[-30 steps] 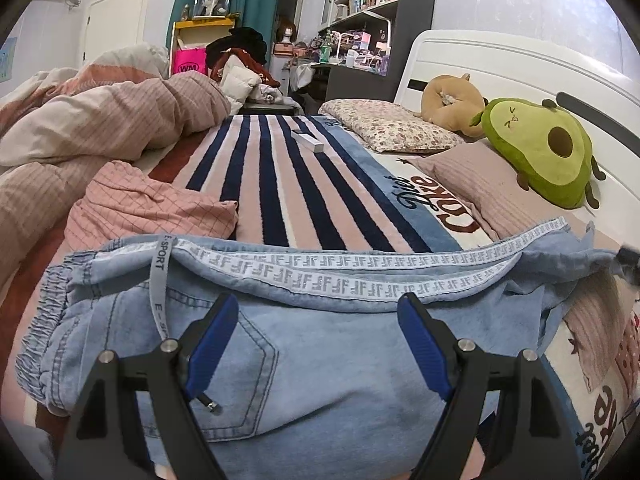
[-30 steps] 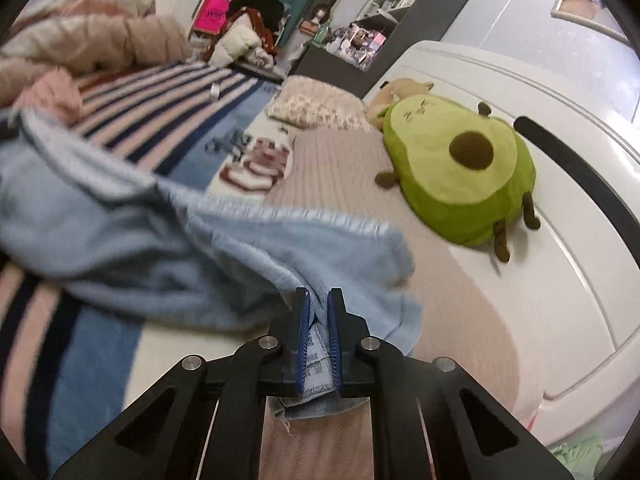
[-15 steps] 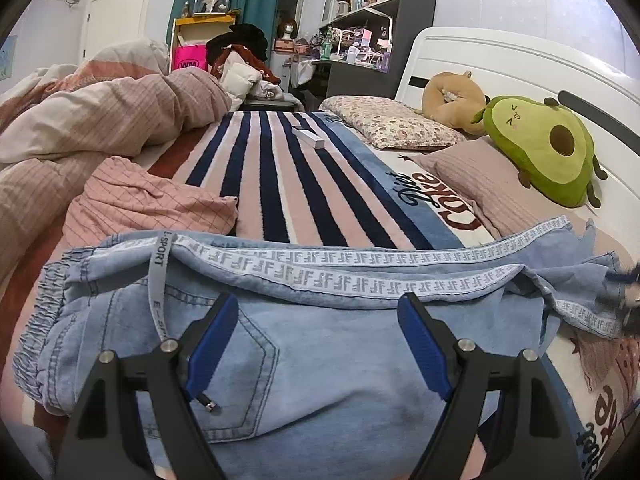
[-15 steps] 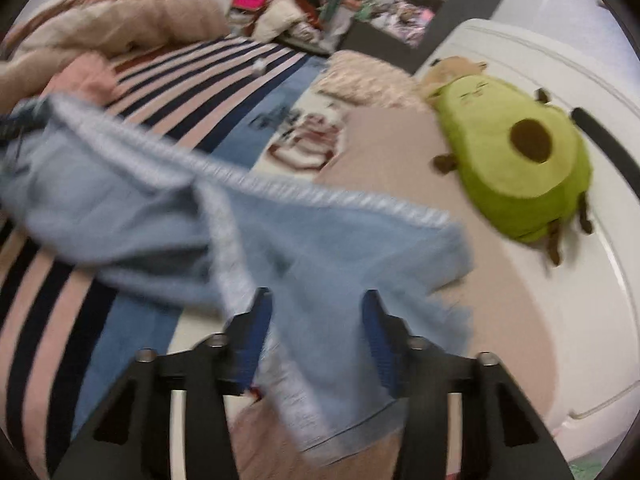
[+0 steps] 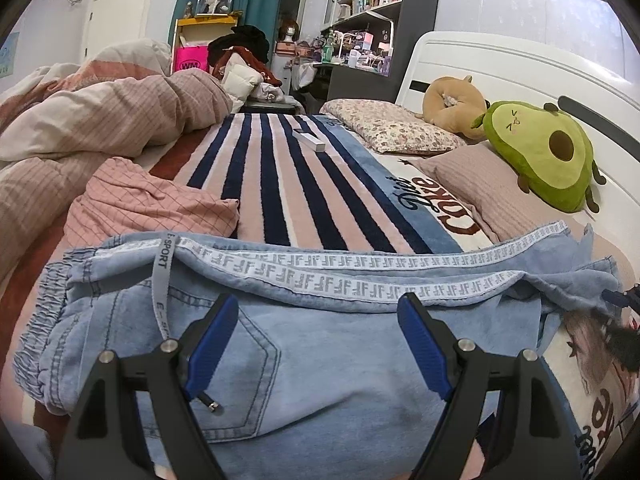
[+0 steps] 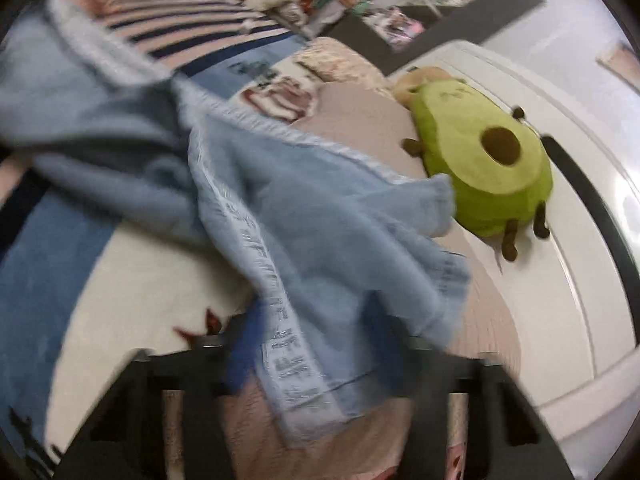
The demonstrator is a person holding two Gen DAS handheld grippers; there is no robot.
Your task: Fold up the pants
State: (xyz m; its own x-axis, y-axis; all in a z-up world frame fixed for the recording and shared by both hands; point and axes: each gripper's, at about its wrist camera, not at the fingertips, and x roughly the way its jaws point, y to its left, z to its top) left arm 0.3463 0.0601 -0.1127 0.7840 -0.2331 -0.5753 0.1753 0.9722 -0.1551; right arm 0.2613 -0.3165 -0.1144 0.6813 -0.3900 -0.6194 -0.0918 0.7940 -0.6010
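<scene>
Jaws wide apart on left gripper, holding nothing, hovering over pants near the waistband. Right gripper blurred; jaws look spread, leg hem draped between, not pinched. Pants lie across bed, legs stacked lengthwise. Crosswise folds still left.

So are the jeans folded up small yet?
Not yet. The jeans lie long across the bed, one leg over the other, with both patterned side stripes running together.
</scene>
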